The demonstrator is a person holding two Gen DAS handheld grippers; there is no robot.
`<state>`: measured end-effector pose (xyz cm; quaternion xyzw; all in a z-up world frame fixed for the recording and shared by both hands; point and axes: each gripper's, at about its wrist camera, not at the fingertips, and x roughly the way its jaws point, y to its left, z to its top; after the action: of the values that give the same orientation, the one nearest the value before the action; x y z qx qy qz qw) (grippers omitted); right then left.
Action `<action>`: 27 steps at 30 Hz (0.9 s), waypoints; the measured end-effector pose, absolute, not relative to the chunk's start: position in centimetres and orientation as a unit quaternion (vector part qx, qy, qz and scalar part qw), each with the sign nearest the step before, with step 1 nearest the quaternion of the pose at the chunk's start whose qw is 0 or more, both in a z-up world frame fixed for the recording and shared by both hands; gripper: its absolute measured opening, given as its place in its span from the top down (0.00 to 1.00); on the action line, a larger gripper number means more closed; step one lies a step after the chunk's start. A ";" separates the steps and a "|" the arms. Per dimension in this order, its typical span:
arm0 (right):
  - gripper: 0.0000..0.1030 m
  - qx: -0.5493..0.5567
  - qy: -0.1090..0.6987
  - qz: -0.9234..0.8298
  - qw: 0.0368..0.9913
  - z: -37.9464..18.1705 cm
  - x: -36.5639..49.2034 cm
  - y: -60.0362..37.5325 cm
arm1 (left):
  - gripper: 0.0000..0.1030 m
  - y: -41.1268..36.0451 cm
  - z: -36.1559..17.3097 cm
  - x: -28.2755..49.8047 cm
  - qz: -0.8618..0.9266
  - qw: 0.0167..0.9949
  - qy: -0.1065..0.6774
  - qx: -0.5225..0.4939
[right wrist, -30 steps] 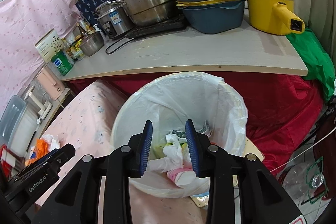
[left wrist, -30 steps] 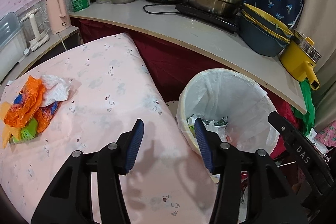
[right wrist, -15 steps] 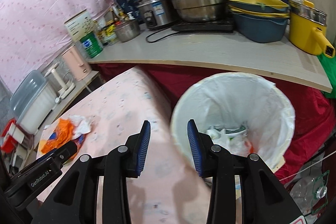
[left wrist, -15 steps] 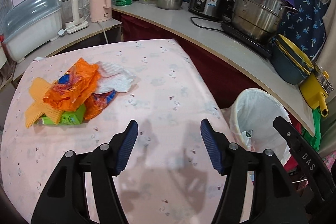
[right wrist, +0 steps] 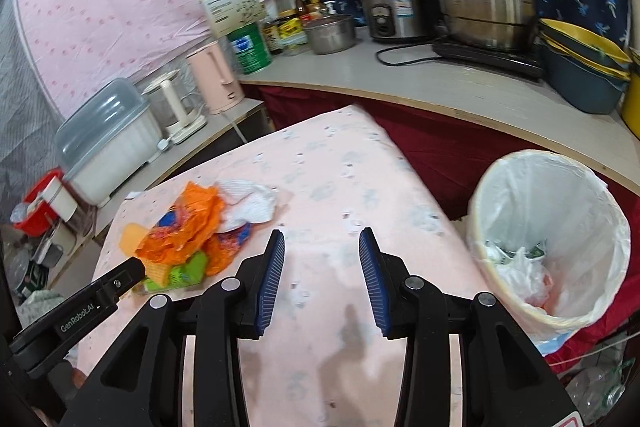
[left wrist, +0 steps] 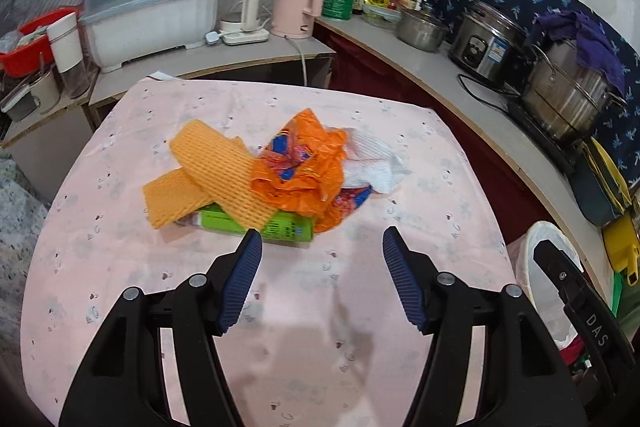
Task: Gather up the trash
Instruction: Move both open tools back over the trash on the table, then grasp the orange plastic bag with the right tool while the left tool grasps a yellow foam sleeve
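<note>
A trash pile lies on the pink-clothed table [left wrist: 120,227]: orange foam netting [left wrist: 212,171], a crumpled orange wrapper [left wrist: 304,167], white tissue [left wrist: 372,163] and a green box [left wrist: 260,225]. My left gripper [left wrist: 322,253] is open and empty, just in front of the pile. My right gripper [right wrist: 322,253] is open and empty above the table, right of the pile [right wrist: 188,227]. The white-lined bin [right wrist: 552,227] holding some trash stands right of the table, and its rim shows in the left wrist view [left wrist: 540,247].
A curved counter [right wrist: 460,91] behind carries pots, a rice cooker [right wrist: 394,5], a pink kettle [left wrist: 298,1], jars and bowls. A lidded white box [left wrist: 152,15] sits at the back left. Red cloth hangs under the counter.
Both grippers swung left from over the bin to the table. The trash pile now sits straight ahead of the left gripper. The right jaws have opened wider.
</note>
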<state>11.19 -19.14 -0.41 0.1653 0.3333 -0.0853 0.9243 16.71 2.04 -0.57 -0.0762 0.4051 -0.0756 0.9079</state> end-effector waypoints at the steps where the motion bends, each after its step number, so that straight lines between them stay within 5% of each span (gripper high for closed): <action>1: 0.62 0.162 0.334 -0.080 0.925 -0.3 11.4 -18.5 | 0.41 2.9 -0.6 16.8 -0.069 0.908 0.405 -0.081; 13: 0.62 0.130 0.359 -0.028 0.924 -1.1 14.5 -11.2 | 0.41 10.2 -1.2 17.6 -0.026 0.909 0.401 -0.110; 19: 0.51 0.117 0.368 -0.015 0.922 -2.0 16.6 -8.6 | 0.31 12.3 -1.4 18.6 -0.015 0.910 0.399 -0.115; 27: 0.49 0.121 0.388 -0.003 0.914 -3.5 19.6 -6.7 | 0.24 13.9 -2.1 20.7 -0.007 0.907 0.403 -0.121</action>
<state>19.62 -6.70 -3.54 0.1213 0.3881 -0.0025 0.9136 20.72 13.93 -2.14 -0.1206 0.4026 -0.0065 0.9074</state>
